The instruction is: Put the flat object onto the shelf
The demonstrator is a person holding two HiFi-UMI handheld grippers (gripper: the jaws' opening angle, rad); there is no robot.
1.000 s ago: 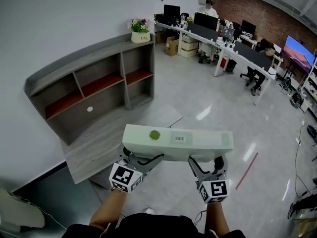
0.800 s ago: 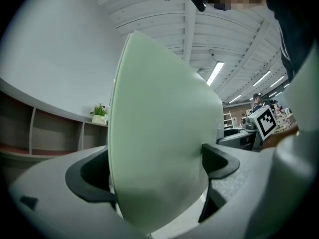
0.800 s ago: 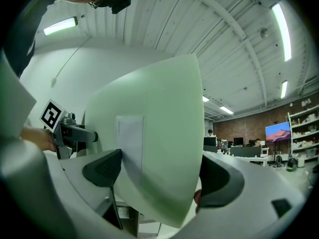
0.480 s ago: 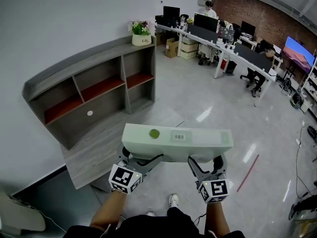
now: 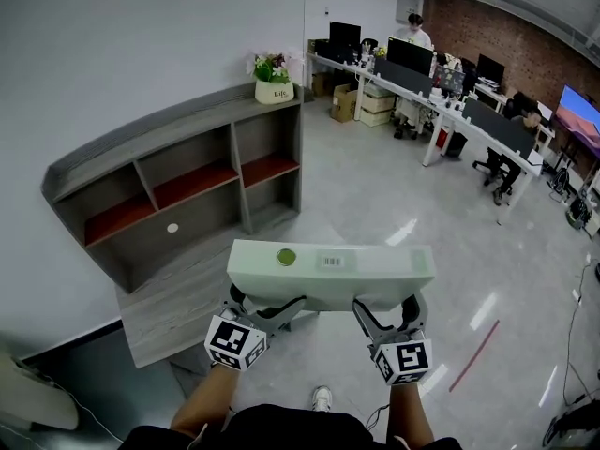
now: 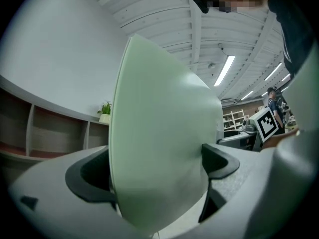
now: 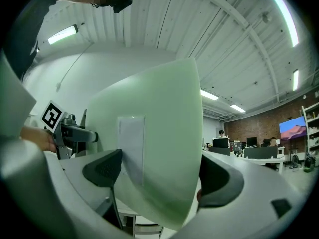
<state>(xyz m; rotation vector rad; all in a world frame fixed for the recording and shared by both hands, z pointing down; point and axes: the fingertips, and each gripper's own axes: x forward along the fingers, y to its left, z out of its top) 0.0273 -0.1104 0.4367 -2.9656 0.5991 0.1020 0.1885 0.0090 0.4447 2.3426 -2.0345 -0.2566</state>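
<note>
Shelf (image 5: 187, 172) at left against the wall, compartments open, flower pot (image 5: 273, 90) on its top at the right end; left gripper (image 5: 267, 306) clenched on the near edge of the flat object (image 5: 333, 272), left part; object is a pale green panel with a barcode label, held in the air over the floor, well apart from the shelf; right gripper (image 5: 384, 309) clenched on the same edge, right part; office desks (image 5: 441, 92) far right.
</note>
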